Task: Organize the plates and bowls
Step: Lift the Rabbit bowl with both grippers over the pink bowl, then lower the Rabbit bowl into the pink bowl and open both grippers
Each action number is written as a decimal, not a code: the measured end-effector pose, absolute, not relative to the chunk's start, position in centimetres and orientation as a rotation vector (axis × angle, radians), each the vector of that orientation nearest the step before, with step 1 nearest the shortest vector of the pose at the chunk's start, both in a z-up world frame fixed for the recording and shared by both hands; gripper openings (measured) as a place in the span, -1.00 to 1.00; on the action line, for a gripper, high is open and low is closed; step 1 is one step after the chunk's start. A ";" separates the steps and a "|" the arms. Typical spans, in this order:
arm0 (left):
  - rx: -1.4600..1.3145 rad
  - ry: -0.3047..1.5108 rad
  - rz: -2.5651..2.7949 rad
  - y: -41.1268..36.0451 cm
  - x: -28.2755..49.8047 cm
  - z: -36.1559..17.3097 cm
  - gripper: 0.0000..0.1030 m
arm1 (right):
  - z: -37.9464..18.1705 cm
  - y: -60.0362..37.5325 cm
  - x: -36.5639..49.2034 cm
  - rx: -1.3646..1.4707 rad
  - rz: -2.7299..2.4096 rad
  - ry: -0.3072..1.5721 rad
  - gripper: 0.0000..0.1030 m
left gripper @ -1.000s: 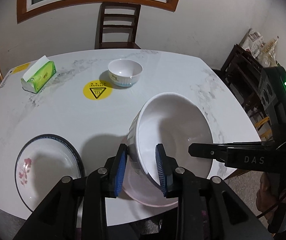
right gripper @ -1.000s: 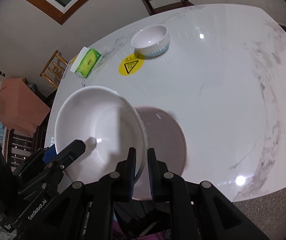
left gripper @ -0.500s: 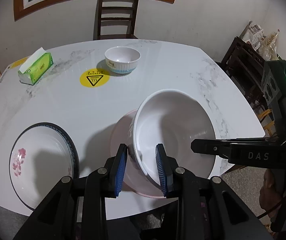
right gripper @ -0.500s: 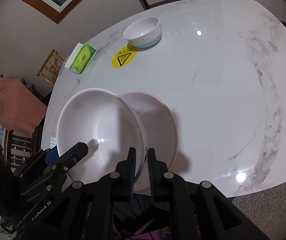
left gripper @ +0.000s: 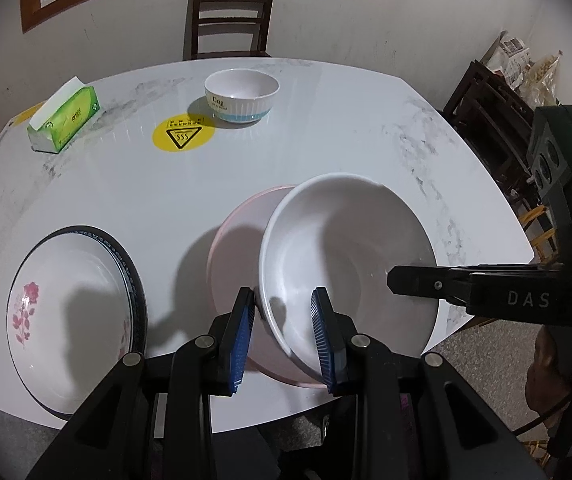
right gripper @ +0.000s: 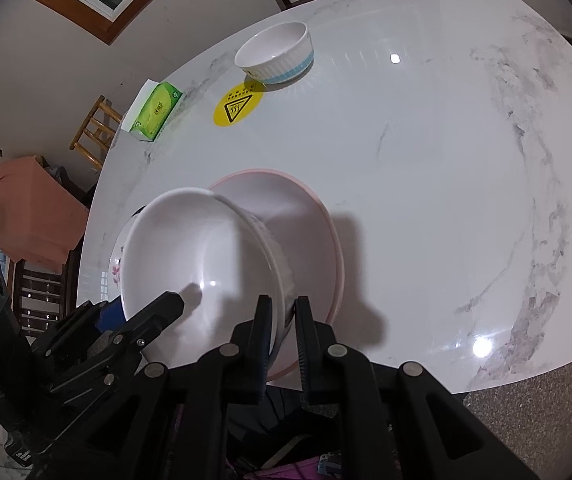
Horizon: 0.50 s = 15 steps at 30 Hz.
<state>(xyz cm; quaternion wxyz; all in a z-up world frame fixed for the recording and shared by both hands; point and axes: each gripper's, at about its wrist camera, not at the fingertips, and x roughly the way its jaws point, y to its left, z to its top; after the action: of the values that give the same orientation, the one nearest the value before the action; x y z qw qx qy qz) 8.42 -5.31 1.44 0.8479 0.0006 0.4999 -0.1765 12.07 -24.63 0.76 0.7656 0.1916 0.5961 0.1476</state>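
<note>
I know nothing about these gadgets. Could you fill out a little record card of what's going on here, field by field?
Held item: large white bowl, tilted
Left gripper: jaws straddle the bowl's near rim
Right gripper: clamped on the bowl's opposite rim
Beneath the bowl: pink plate on the marble table
Left of it: rose plate with dark rim
Far side: small bowl, green tissue box, yellow sticker

Black plastic left gripper [left gripper: 281, 330] with ribbed blue pads [left gripper: 241, 336], silver round screws along its angular arms. Black right gripper [right gripper: 283, 334], same silver screws, white "DAS" lettering on the side, green light on its grey housing.
</note>
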 end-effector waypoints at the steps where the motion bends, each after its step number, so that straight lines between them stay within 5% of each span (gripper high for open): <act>1: 0.000 1.057 -0.372 -5.3 8.5 1.3 -0.51 | 0.7 -24.7 12.1 0.416 0.320 1.297 -0.77; 15: 0.017 1.089 -0.361 -5.4 9.0 -0.2 -0.51 | -0.4 -24.3 12.7 0.384 0.313 1.314 -0.77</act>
<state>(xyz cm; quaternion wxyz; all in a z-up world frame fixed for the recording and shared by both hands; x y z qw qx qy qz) 9.05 -5.35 -0.22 0.8398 0.0080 0.5153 -0.1709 12.73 -24.26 -0.42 0.7634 0.1764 0.6044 0.1440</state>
